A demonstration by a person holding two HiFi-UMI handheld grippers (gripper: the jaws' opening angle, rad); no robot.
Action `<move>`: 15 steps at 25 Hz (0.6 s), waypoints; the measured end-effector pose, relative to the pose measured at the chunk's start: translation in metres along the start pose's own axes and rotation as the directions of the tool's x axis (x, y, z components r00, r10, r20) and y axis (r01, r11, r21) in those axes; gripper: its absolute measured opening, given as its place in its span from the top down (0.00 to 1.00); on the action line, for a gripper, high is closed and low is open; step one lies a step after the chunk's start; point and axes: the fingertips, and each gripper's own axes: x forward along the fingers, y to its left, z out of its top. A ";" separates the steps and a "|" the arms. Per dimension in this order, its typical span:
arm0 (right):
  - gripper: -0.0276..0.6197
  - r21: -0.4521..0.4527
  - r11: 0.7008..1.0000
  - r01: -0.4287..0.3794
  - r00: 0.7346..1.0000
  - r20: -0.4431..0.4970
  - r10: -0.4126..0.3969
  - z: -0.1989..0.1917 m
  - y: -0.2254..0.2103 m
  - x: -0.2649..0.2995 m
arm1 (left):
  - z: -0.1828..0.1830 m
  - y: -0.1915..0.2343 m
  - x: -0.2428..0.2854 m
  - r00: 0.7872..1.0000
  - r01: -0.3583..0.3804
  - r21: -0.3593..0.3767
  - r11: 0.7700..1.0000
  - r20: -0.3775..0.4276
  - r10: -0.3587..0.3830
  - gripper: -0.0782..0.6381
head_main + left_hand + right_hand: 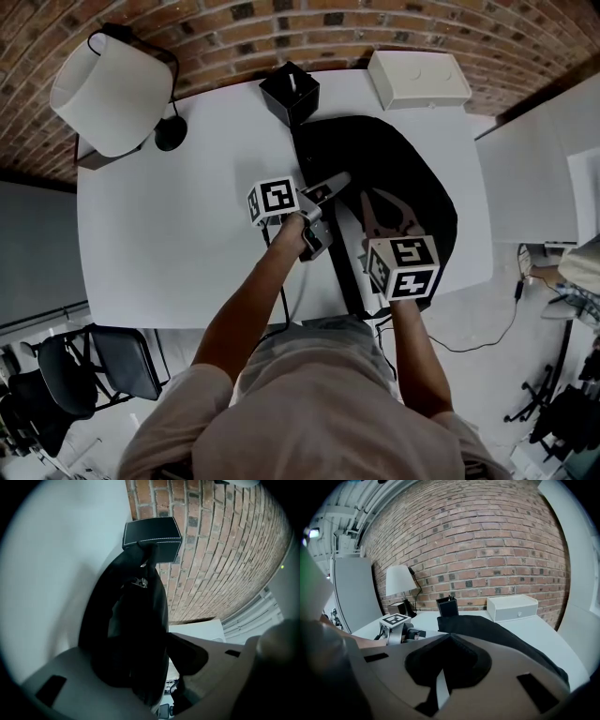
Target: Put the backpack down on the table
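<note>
A black backpack (403, 159) lies flat on the right half of the white table (169, 234). My left gripper (336, 183) reaches in level from the left to the backpack's left edge. In the left gripper view this gripper (140, 653) stands open, with the backpack's (136, 620) dark edge between the jaws. My right gripper (373, 199) hovers over the near part of the backpack, tilted down. Its tips (450, 637) meet, shut, and I see nothing held in them. The backpack (497, 630) spreads out beyond them.
A black open-topped box (289, 92) stands right behind the backpack, close to its top end (152, 536). A white drawer box (419, 79) sits at the back right, a white-shaded lamp (111, 89) at the back left. A brick wall runs behind. Black chairs (94, 366) stand near the table's left corner.
</note>
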 end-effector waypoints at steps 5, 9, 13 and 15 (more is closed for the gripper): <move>0.95 0.003 1.000 0.000 1.000 0.011 0.000 0.002 0.010 -0.003 | 0.002 0.003 -0.017 1.000 -0.014 -0.005 1.000 0.014 0.014 0.61; 0.95 0.006 1.000 -0.003 1.000 0.020 0.003 0.004 0.020 -0.006 | 0.001 0.000 -0.030 1.000 -0.019 -0.002 1.000 0.019 0.019 0.61; 0.95 0.019 1.000 -0.012 0.999 0.032 0.012 0.007 0.032 -0.010 | 0.000 -0.003 -0.047 0.999 -0.030 0.027 0.999 0.023 0.029 0.61; 0.95 0.026 0.999 -0.018 0.999 0.038 0.017 0.008 0.039 -0.013 | -0.001 -0.007 -0.056 0.999 -0.035 0.053 0.998 0.022 0.034 0.61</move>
